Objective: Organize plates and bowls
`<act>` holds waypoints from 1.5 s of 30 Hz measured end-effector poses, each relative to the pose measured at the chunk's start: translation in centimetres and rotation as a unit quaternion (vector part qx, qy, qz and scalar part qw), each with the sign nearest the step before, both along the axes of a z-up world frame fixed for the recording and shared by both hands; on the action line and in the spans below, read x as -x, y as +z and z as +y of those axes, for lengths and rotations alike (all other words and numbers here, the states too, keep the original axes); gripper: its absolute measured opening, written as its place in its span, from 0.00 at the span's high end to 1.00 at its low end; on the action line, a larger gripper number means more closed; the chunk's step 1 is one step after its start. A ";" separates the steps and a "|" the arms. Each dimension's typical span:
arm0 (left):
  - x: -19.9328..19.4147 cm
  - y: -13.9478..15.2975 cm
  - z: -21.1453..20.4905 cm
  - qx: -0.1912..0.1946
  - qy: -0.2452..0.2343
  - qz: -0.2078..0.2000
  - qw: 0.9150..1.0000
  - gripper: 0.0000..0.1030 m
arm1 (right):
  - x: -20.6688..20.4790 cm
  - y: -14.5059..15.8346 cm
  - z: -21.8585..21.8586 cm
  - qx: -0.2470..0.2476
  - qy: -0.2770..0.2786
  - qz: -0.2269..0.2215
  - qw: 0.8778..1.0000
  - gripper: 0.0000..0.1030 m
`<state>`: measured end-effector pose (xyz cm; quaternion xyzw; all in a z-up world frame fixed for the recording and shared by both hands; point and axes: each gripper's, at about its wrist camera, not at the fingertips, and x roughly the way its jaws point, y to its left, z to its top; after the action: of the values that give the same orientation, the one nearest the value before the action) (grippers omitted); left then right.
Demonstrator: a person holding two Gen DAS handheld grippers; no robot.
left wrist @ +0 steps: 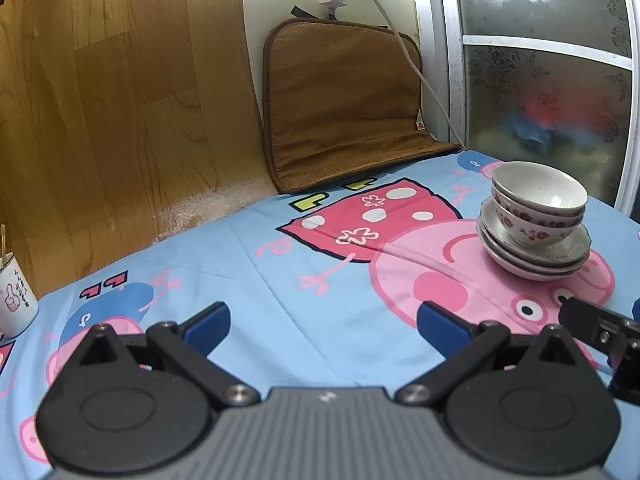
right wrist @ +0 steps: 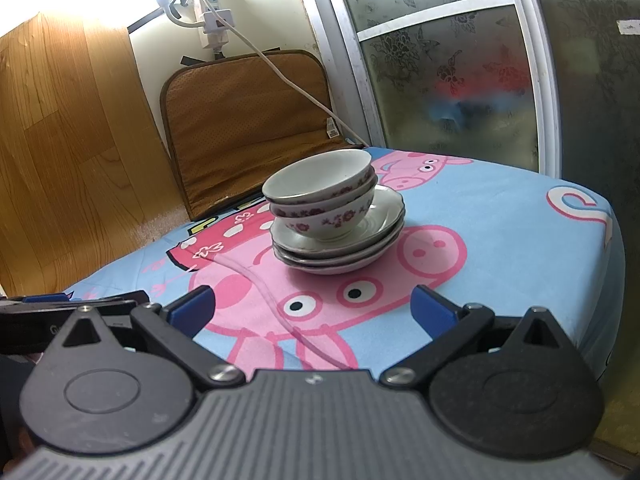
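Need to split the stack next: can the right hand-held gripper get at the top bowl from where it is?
Probably yes. The right hand-held gripper is open and empty, facing the top bowl, with only bare tablecloth between them. The bowl sits nested on the stack, rim exposed.

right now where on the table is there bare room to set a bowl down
The widest free patch is the cartoon cloth between the left tool and the brown cushion, left of the dish stack. Another lies right of the stack toward the table edge. It is tighter by the white cup and between the stack and the right tool.
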<state>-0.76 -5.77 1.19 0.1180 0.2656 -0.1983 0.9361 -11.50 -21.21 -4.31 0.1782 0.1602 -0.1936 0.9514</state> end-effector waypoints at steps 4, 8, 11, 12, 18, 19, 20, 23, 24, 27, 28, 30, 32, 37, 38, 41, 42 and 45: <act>0.2 0.1 0.0 -0.002 0.002 -0.004 1.000 0.00 | 0.0 0.0 0.0 0.000 0.000 0.000 1.000 0.00; 0.2 0.2 0.0 -0.004 0.005 -0.008 1.000 0.00 | 0.0 0.0 0.0 0.000 0.000 0.000 1.000 0.00; 0.3 0.2 0.0 -0.006 0.007 -0.009 1.000 0.00 | 0.0 0.0 0.0 0.000 0.000 -0.001 1.000 0.00; 0.3 0.2 0.0 -0.006 0.008 -0.009 1.000 0.00 | 0.1 0.0 0.0 0.000 0.000 0.000 1.000 0.00; 0.3 0.2 0.1 -0.007 0.010 -0.009 1.000 0.00 | 0.1 0.0 0.0 0.000 0.001 -0.001 1.000 0.00; 0.2 0.2 0.1 -0.007 0.010 -0.009 1.000 0.00 | 0.1 0.0 0.0 0.000 0.001 0.000 1.000 0.00; 0.3 0.2 0.1 -0.008 0.011 -0.010 1.000 0.00 | 0.1 0.0 0.0 0.000 0.001 -0.001 1.000 0.00; 0.3 0.2 0.1 -0.010 0.012 -0.011 1.000 0.00 | 0.3 0.2 0.1 0.006 -0.001 -0.007 1.000 0.00; 0.3 0.2 0.1 -0.010 0.011 -0.011 1.000 0.00 | 0.4 0.3 0.2 0.009 -0.002 -0.010 1.000 0.00; 0.3 0.2 0.1 -0.012 0.012 -0.013 1.000 0.00 | 0.5 0.6 0.4 0.016 -0.003 -0.017 1.000 0.00; 0.3 0.2 0.0 -0.013 0.012 -0.014 1.000 0.00 | 0.5 0.6 0.4 0.016 -0.003 -0.017 1.000 0.00; 0.4 0.2 0.0 -0.013 0.013 -0.016 1.000 0.00 | 0.6 0.6 0.5 0.015 -0.004 -0.017 1.000 0.00; 0.5 0.1 -0.1 -0.014 0.012 -0.016 1.000 0.00 | 0.5 0.6 0.5 0.016 -0.004 -0.017 1.000 0.00; 0.5 0.2 -0.1 -0.017 0.009 -0.015 1.000 0.00 | 0.5 0.7 0.6 0.017 -0.004 -0.018 1.000 0.00; 0.4 0.2 -0.1 -0.018 0.009 -0.012 1.000 0.00 | 0.5 0.7 0.6 0.017 -0.004 -0.018 1.000 0.00; 0.1 0.2 -0.1 -0.018 0.004 0.004 1.000 0.00 | 0.5 0.7 0.6 0.018 -0.004 -0.018 1.000 0.00; 0.1 0.1 -0.1 -0.017 0.003 0.005 1.000 0.00 | 0.5 0.7 0.5 0.018 -0.003 -0.018 1.000 0.00; 0.1 0.0 -0.2 -0.019 0.000 0.006 1.000 0.00 | 0.5 0.7 0.7 0.018 -0.004 -0.018 1.000 0.00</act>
<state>-0.91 -5.97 1.22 0.1342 0.2744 -0.1940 0.9322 -11.95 -20.53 -3.61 0.1652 0.1391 -0.1966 0.9564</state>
